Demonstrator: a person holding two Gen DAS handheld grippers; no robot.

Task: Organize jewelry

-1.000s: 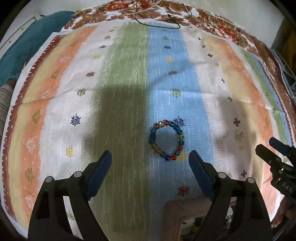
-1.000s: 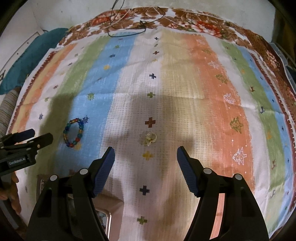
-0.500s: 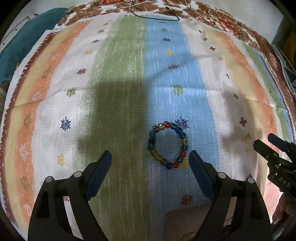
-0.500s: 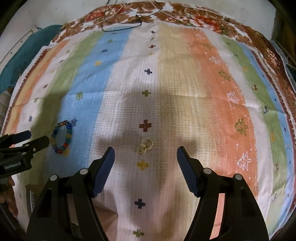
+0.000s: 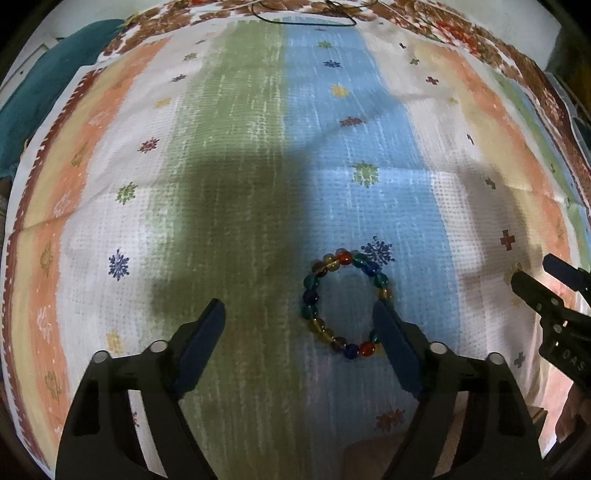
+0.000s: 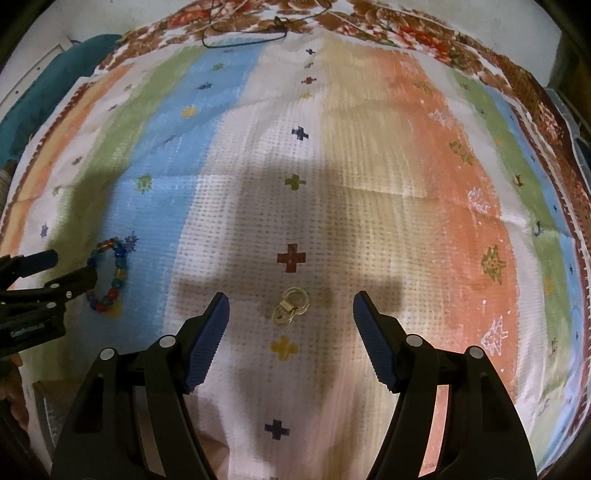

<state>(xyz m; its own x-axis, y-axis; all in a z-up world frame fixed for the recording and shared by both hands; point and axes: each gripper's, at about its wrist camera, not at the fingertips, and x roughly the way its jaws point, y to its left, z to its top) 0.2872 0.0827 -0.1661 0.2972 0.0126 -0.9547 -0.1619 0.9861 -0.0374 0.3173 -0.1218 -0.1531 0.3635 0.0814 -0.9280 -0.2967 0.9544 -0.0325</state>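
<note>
My left hand-held gripper [image 5: 299,314] closing, empty; beaded bracelet [image 5: 345,304] at 3 o'clock finger. My right hand-held gripper [image 6: 291,310] wide, empty, straddling gold rings [image 6: 290,306]. Centre bracelet first, pinch beads low.

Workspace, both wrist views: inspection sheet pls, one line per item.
Surface: striped cloth, creased, laid over a floral cloth.
Job's things: beaded bracelet flat on the blue stripe; gold rings on the white stripe.
Clutter: part of a brown box at the near edge.
Grippers: left gripper closing, bracelet partly between its fingers, not gripped; right gripper open, nothing held.
Cables: thin black cord at the far edge.
Surroundings: teal fabric far left.
</note>
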